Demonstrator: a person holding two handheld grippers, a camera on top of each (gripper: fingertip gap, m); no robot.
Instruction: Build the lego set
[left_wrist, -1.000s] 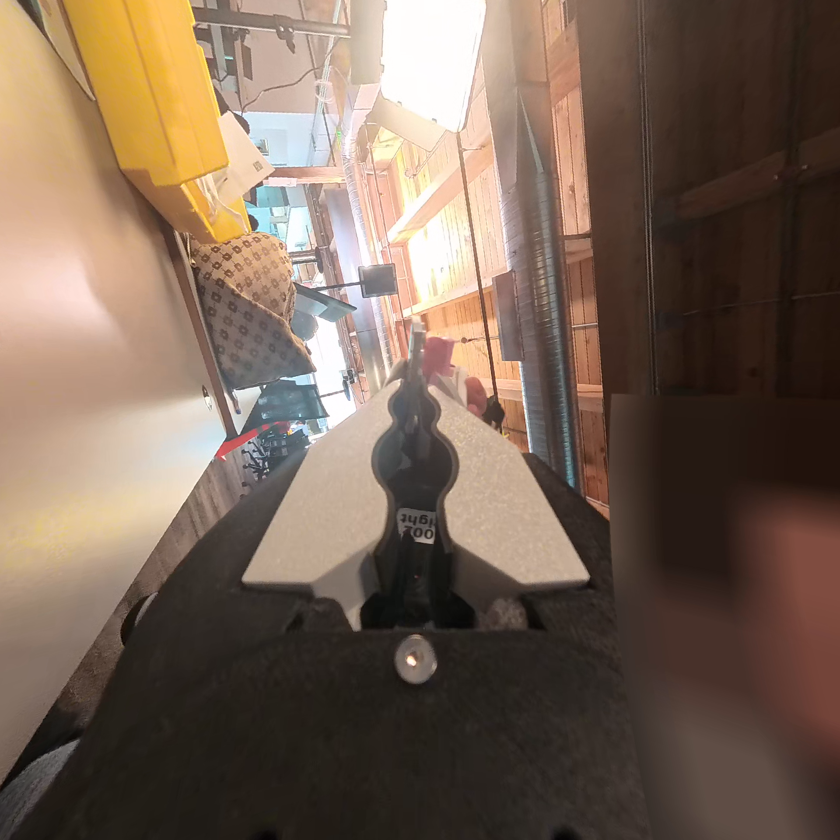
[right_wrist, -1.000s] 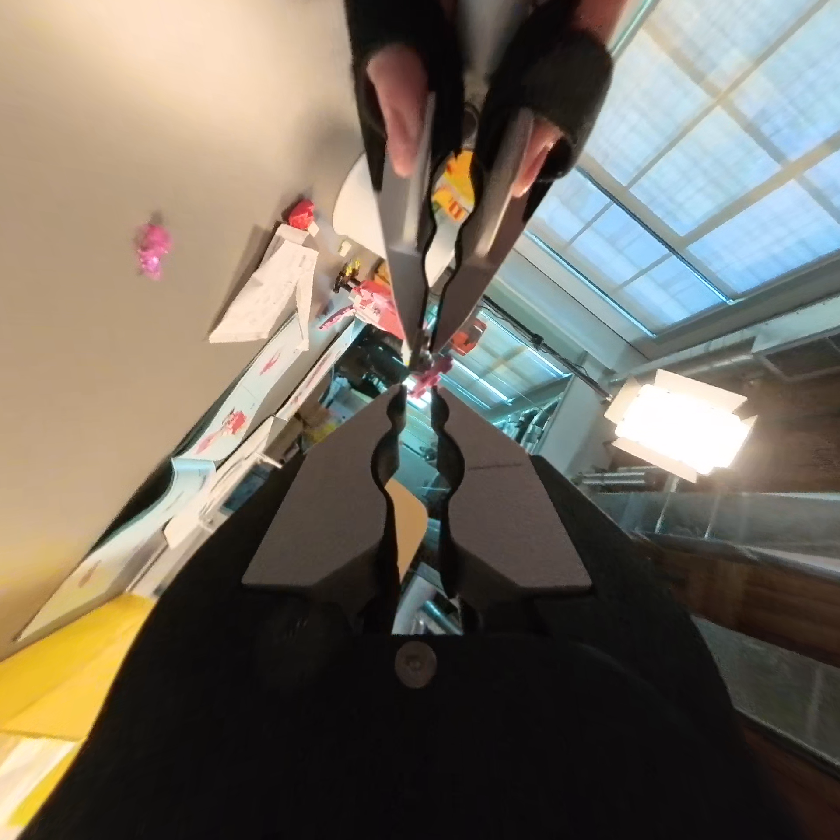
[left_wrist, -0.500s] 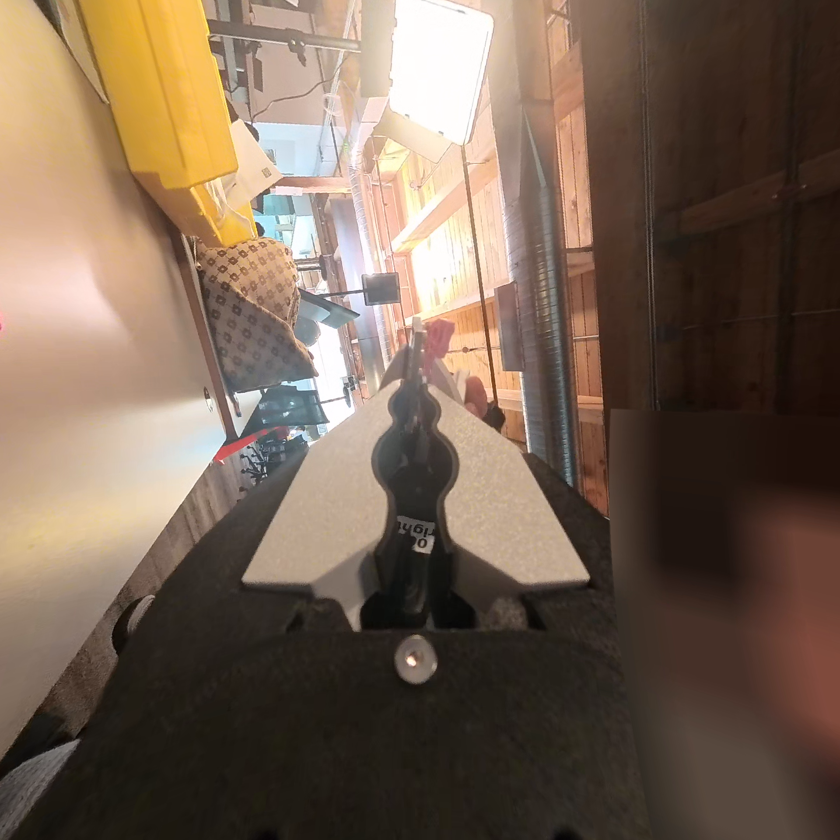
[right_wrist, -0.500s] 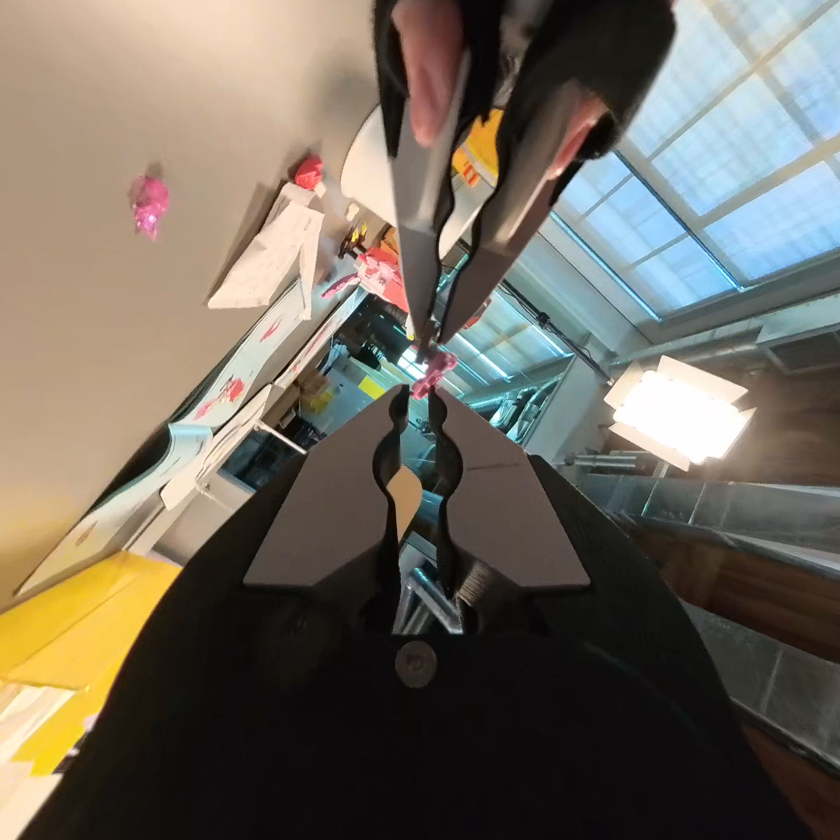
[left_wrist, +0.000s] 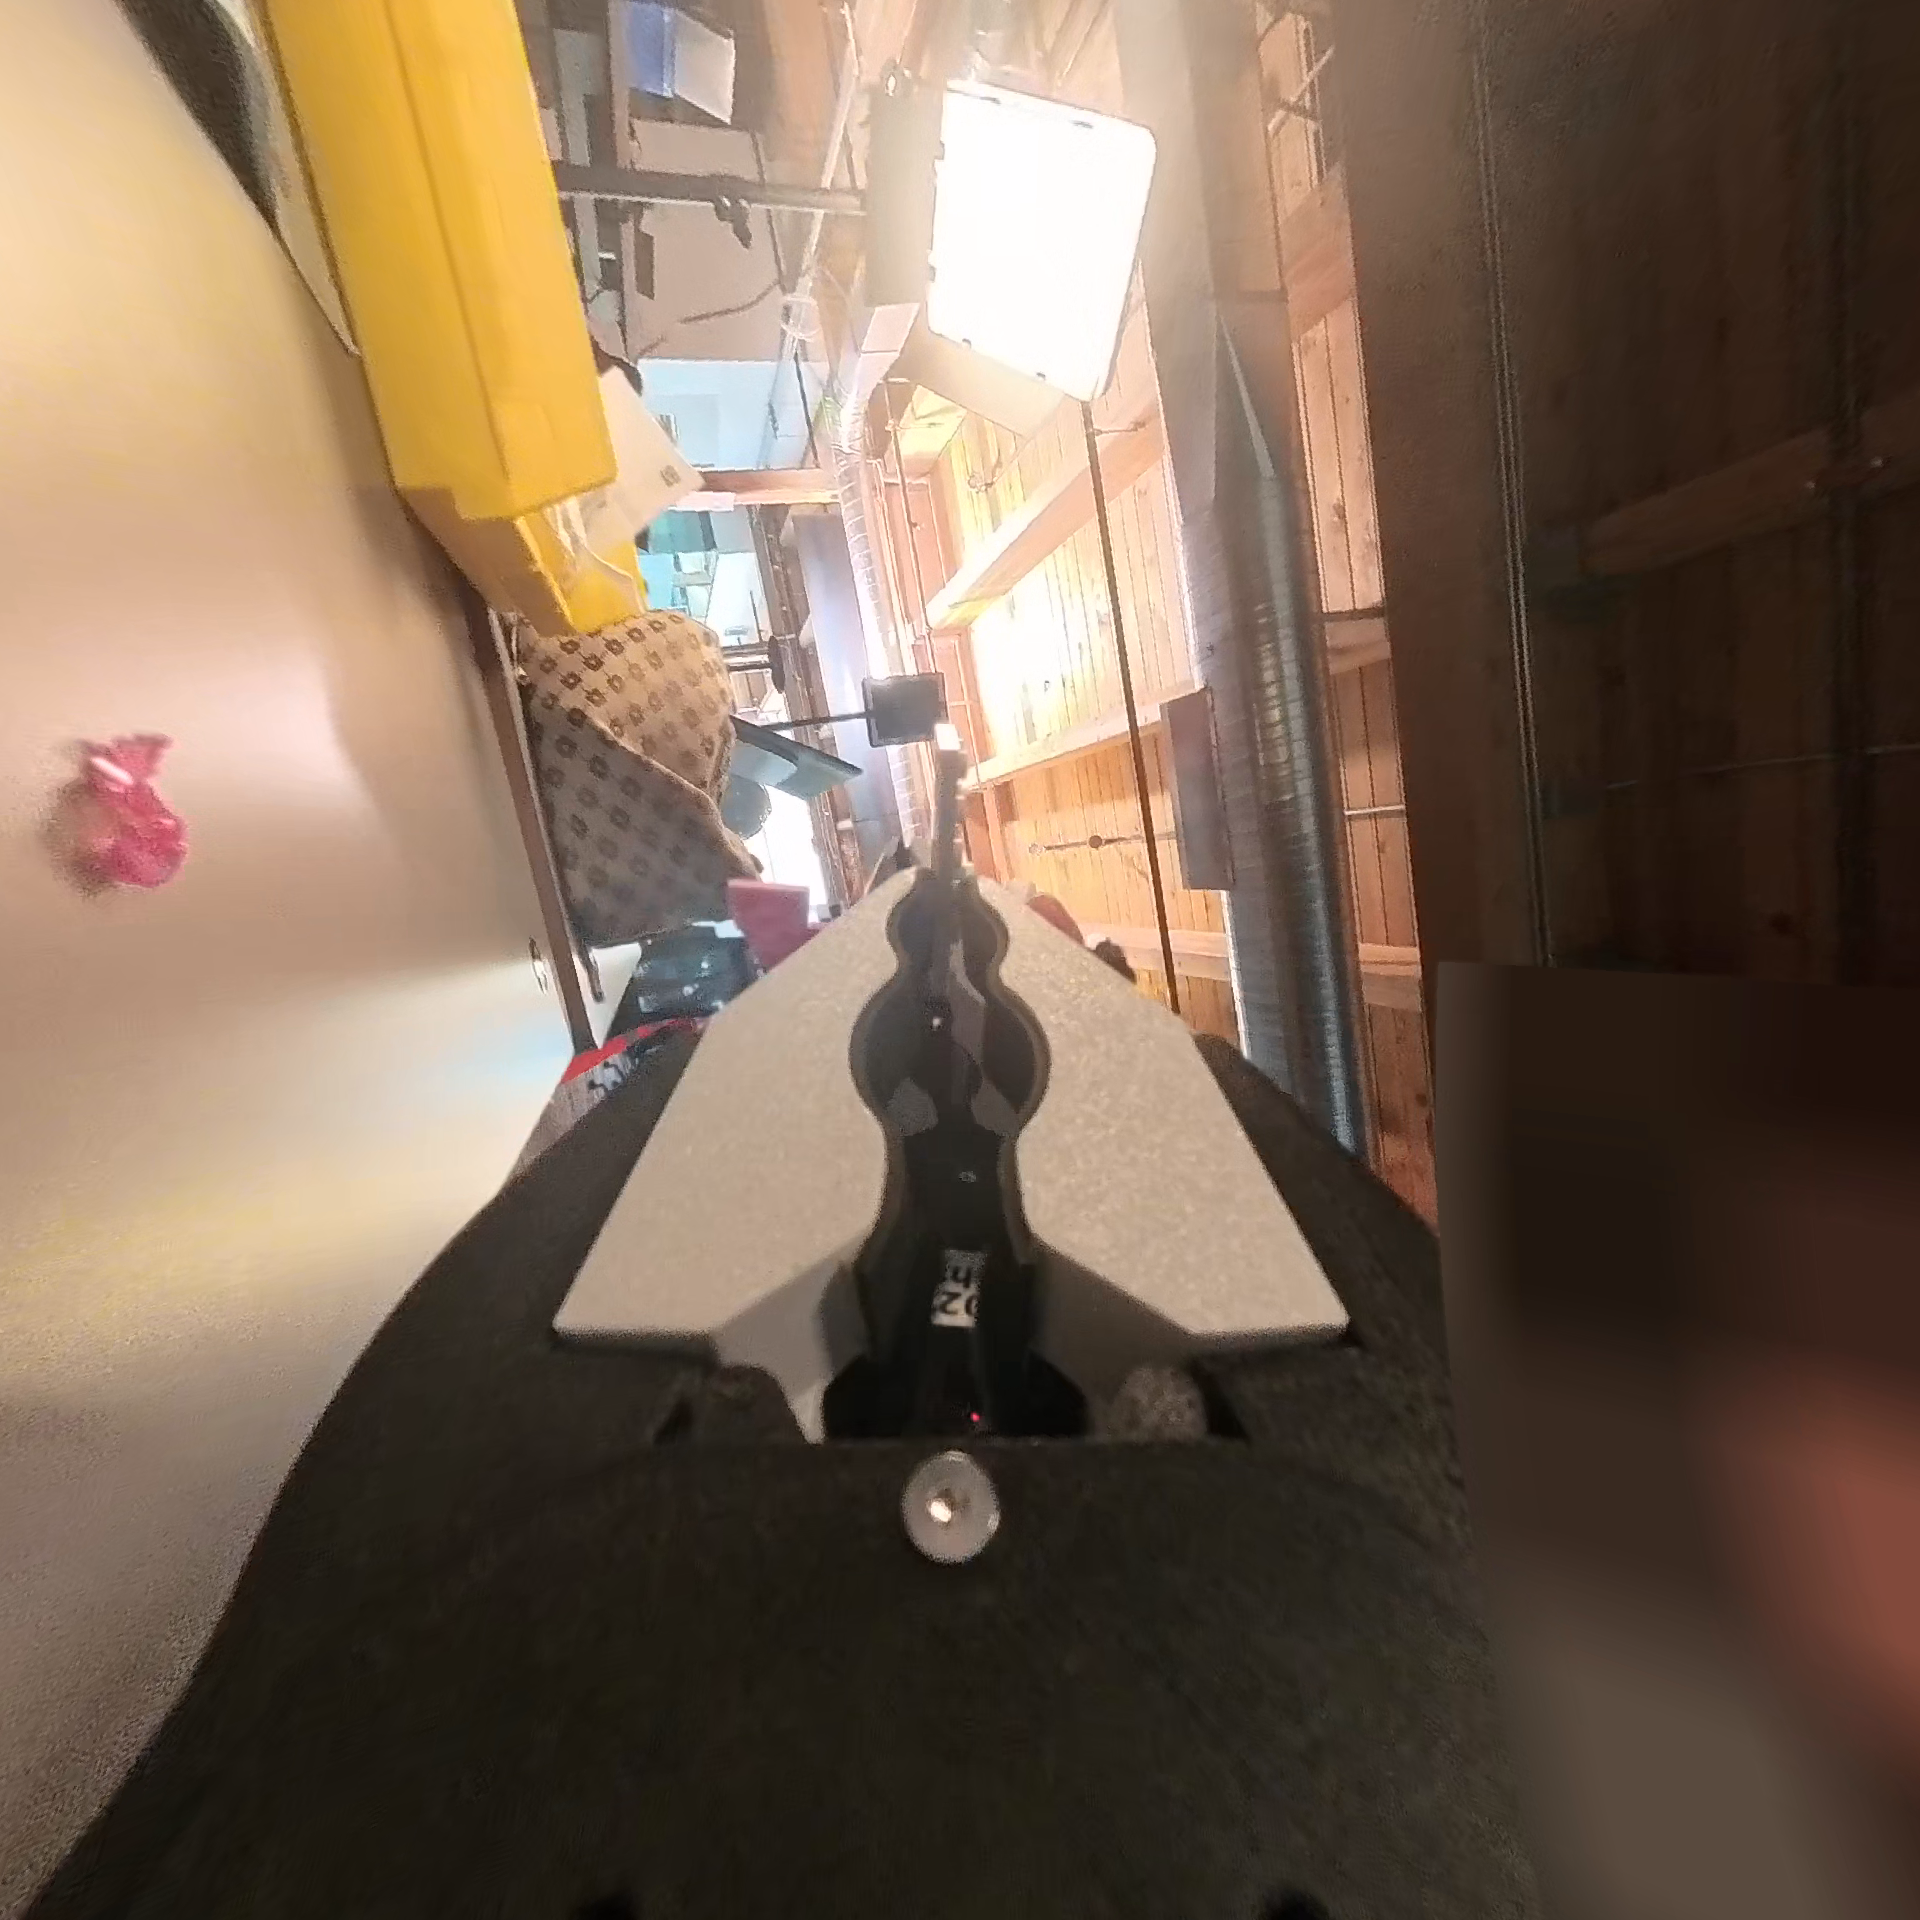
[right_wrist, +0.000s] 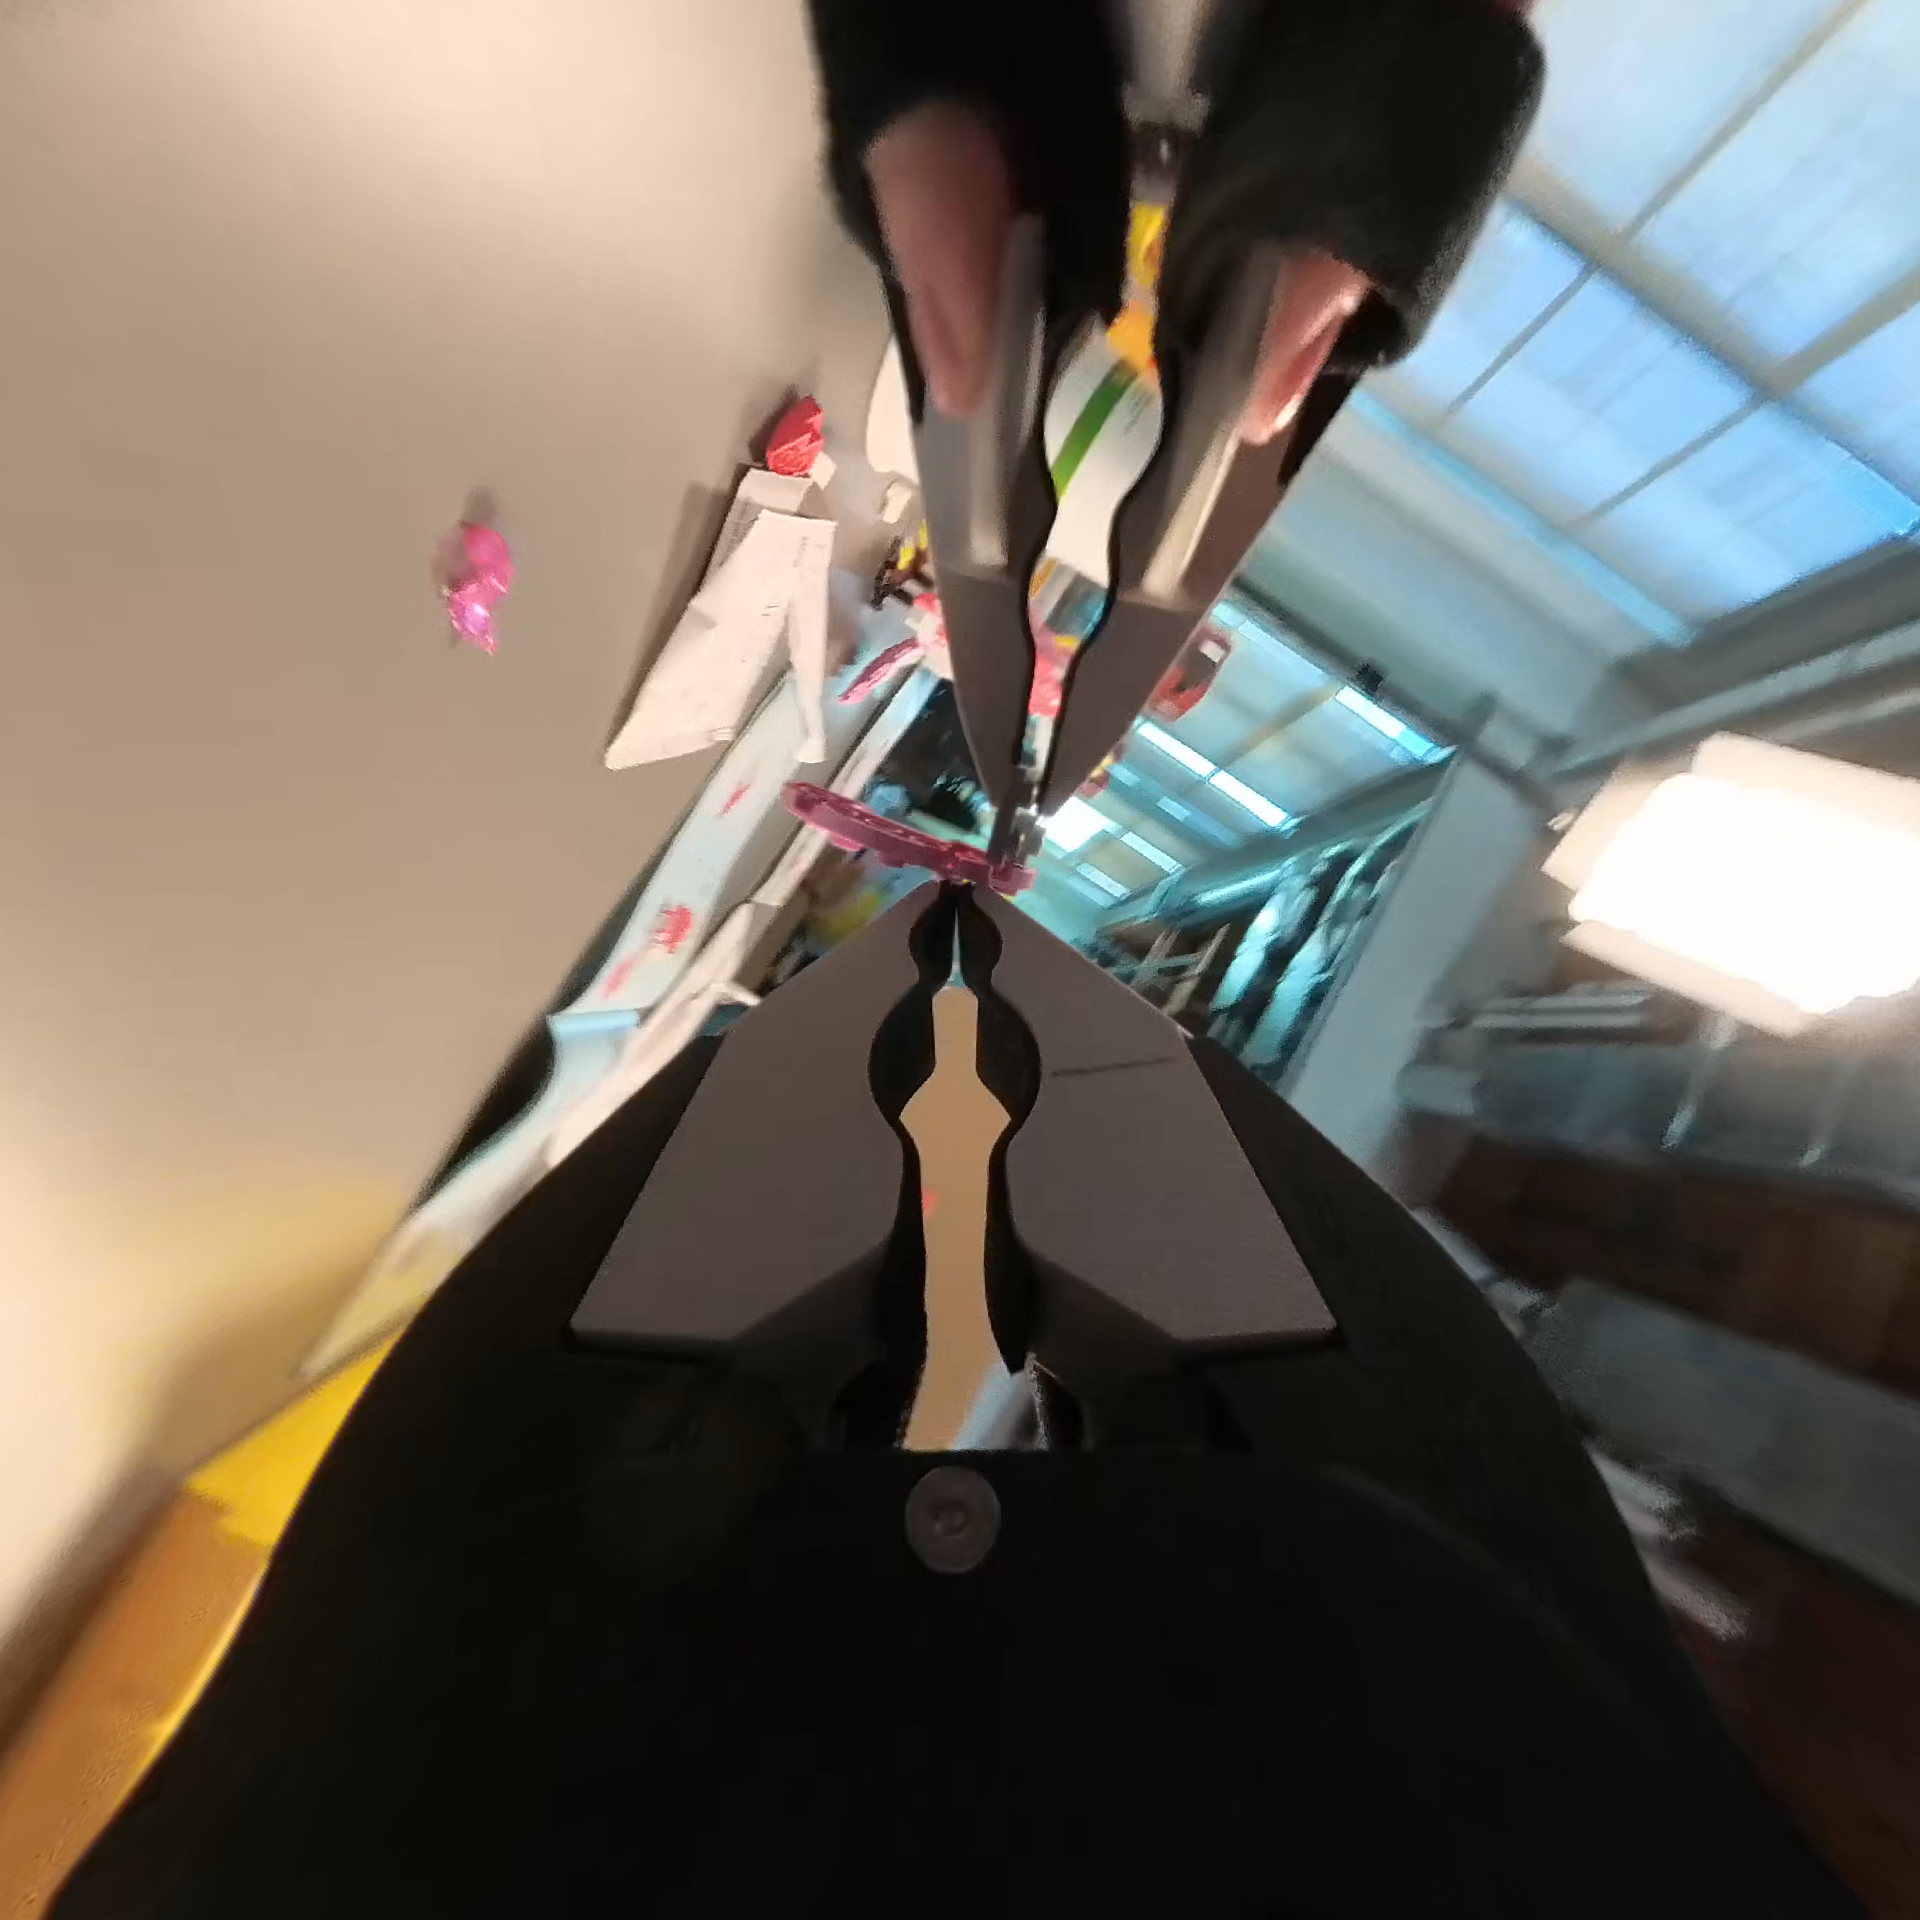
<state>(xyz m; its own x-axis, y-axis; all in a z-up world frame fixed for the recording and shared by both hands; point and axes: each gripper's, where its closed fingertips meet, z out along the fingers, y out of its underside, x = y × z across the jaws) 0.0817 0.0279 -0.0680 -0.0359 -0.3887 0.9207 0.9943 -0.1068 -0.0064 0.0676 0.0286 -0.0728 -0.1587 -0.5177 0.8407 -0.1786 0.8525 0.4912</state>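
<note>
In the right wrist view my left gripper (right_wrist: 1023, 792) comes in from the top, held by a hand in a black fingerless glove (right_wrist: 940, 281). It is shut on a small grey piece (right_wrist: 1023, 831) that joins a flat pink strip with holes (right_wrist: 883, 834). My right gripper (right_wrist: 956, 906) is shut, its tips just under the pink strip. I cannot tell whether they pinch it. In the left wrist view my left gripper (left_wrist: 945, 885) is shut, and a thin dark piece (left_wrist: 943, 810) sticks out past its tips. Both grippers are off the beige table (right_wrist: 260, 416).
A crumpled pink wrapper (right_wrist: 476, 582) lies on the table; it also shows in the left wrist view (left_wrist: 120, 816). White booklets (right_wrist: 738, 623) and a small red thing (right_wrist: 795, 452) lie farther off. A yellow box (left_wrist: 447, 260), a patterned cushion (left_wrist: 634, 769) and a bright lamp panel (left_wrist: 1039, 229) stand beyond. My two grippers' fingertips are within a few centimetres of each other. The right tips stand about 11 cm off the crumpled pink wrapper (right_wrist: 476, 582).
My right gripper's jaws have closed from a narrow gap to shut. The pink strip has swung from end-on to lying across the tips. Both views have shifted and the pink wrapper has come into the left view.
</note>
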